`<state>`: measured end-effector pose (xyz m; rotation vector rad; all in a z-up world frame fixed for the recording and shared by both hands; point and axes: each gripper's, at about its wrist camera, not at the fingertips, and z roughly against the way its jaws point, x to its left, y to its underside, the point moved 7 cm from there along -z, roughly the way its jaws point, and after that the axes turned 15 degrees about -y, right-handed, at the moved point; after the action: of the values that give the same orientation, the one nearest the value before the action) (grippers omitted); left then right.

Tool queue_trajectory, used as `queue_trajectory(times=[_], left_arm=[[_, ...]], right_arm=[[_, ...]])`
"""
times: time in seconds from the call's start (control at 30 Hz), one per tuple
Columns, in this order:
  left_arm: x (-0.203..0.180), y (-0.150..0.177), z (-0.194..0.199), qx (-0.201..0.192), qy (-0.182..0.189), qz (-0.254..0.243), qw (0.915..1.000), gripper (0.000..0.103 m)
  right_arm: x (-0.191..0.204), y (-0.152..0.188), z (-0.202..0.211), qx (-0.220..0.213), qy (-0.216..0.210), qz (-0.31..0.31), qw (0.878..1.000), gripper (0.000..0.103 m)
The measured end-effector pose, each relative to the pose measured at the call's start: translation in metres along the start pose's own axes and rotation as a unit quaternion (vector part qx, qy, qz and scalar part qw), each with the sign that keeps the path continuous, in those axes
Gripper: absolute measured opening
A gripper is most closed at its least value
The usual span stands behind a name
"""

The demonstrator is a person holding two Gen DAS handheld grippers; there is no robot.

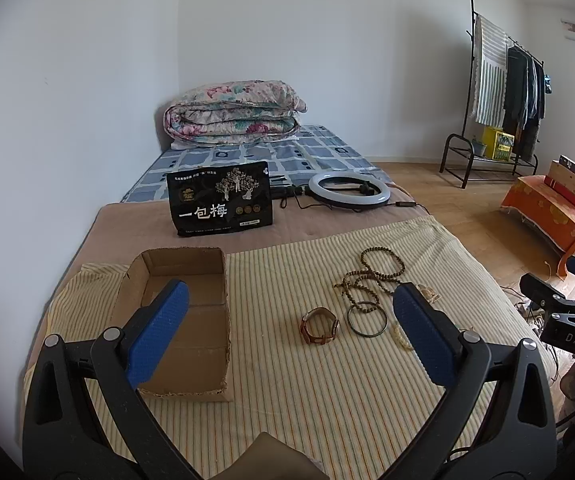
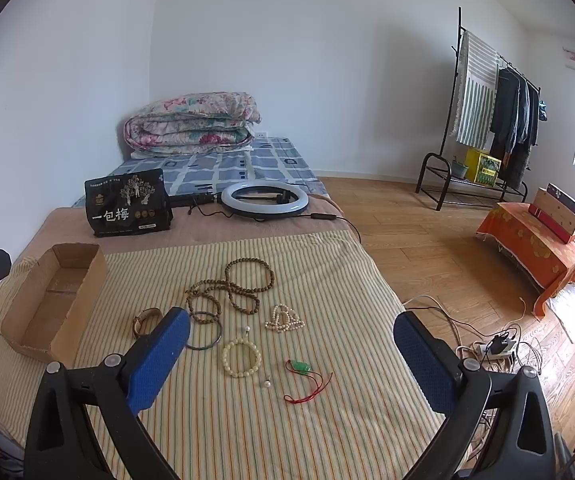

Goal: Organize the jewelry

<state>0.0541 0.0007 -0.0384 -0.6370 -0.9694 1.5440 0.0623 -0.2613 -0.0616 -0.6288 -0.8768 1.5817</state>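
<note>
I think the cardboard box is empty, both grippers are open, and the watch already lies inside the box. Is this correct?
Not fully. The watch is not inside the cardboard box; it lies on the striped cloth to the right of the box, beside the dark bangle, as the left wrist view shows. The rest holds: the box is empty and the left gripper and right gripper are open.

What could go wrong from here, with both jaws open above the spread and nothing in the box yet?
1. The long brown bead strand lies looped over the dark bangle, so lifting one may drag the other.
2. The two loose pearls are tiny and could roll or slip the wide jaws.
3. The green pendant trails a thin red cord that may snag short of the cardboard box.
</note>
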Motion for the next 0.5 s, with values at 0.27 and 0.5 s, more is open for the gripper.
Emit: queue_trajectory(times=[0.27, 0.5], left_arm=[[0.0007, -0.0014, 0.0037, -0.002, 0.002, 0.001, 1.0000, 0.103], [0.0006, -0.0015, 0.0030, 0.000, 0.003, 0.001, 1.0000, 0.103]], right_arm=[[0.0003, 0.0000, 0.0000, 0.000, 0.001, -0.001, 1.000, 0.103], [-0.0016, -0.0006, -0.0002, -0.001, -0.001, -0.003, 1.000, 0.103]])
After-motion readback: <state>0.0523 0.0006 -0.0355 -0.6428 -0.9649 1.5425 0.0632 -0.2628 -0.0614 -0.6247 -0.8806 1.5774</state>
